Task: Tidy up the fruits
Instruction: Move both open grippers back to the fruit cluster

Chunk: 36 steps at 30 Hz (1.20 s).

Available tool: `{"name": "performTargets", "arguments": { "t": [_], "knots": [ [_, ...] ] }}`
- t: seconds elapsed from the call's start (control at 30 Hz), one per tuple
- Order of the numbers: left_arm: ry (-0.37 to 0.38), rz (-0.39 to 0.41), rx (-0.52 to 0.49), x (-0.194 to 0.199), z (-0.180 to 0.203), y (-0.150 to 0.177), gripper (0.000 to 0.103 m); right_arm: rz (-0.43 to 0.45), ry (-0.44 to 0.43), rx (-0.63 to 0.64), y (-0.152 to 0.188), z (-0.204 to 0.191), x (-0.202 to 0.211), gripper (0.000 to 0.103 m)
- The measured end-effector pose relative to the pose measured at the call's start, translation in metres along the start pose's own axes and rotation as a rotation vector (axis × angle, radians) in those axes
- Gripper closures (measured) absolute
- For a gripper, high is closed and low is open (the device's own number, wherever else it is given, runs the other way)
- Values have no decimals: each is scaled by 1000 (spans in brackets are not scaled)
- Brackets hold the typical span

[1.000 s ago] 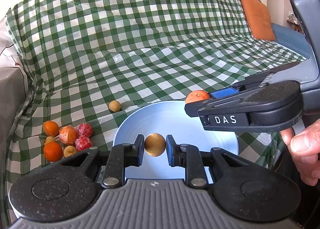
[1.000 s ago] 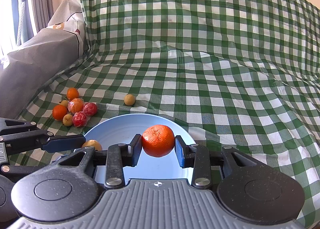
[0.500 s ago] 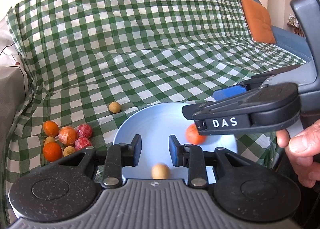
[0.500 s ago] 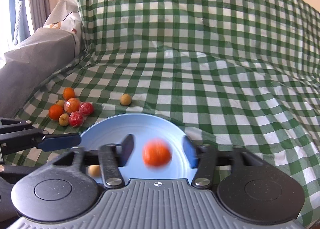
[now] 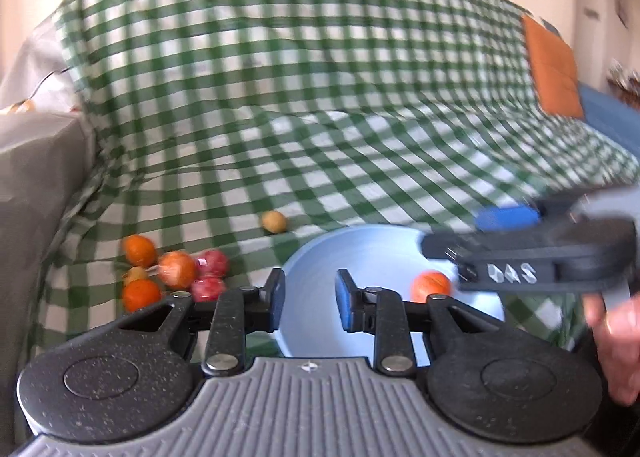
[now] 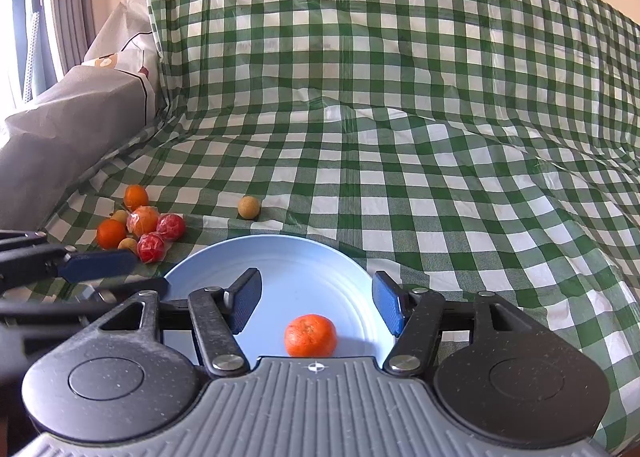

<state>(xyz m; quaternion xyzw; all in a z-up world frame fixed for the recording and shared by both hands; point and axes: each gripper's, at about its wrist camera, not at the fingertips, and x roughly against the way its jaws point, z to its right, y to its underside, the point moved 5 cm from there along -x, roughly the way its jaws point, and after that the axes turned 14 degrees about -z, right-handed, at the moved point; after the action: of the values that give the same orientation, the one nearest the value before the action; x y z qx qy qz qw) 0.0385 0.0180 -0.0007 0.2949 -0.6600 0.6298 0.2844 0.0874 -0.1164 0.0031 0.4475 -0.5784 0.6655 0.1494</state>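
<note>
— Both grippers are hanging over the pale blue plate (image 6: 280,261), and neither one is holding anything.

— How are the jaws standing on the right gripper (image 6: 317,303)?

— They are standing well apart and have just been opening, with nothing pressing on the blue pads. A mandarin (image 6: 310,335) is lying on the plate below the gap, near the plate's near edge, touching neither pad.

— And the left gripper (image 5: 308,303)?

— Its jaws are sitting closer together with a narrow empty gap, having just been closing a little. It is hanging over the plate's left rim; that view is blurring.

— Where is the remaining fruit lying?

— It is resting on the green checked cloth (image 6: 400,137), left of the plate: a cluster of fruit (image 6: 138,227) is huddling together, made up of orange mandarins, red wrapped pieces and small tan ones. One tan round fruit (image 6: 249,207) is sitting alone, just beyond the plate's far rim.

— Anything else showing?

— A hand (image 5: 620,341) is gripping the right gripper's handle at the left view's edge.
</note>
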Motion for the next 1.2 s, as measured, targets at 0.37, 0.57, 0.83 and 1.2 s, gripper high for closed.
{"name": "performTargets", "arguments": {
  "t": [0.37,0.57,0.83,1.2],
  "knots": [
    [-179,30,-117,11,-95,-38,85,28,-27,-10,-4,-6,4,44],
    [-123,-13,261,7,-170,-28,85,41,-57,-12,-7,-9,7,63],
    [-113,-25,238,5,-167,-32,84,53,-85,-7,-13,-19,5,71],
    [-102,-73,250,-10,-164,-27,83,46,-143,-16,-16,-22,5,71]
  ]
}}
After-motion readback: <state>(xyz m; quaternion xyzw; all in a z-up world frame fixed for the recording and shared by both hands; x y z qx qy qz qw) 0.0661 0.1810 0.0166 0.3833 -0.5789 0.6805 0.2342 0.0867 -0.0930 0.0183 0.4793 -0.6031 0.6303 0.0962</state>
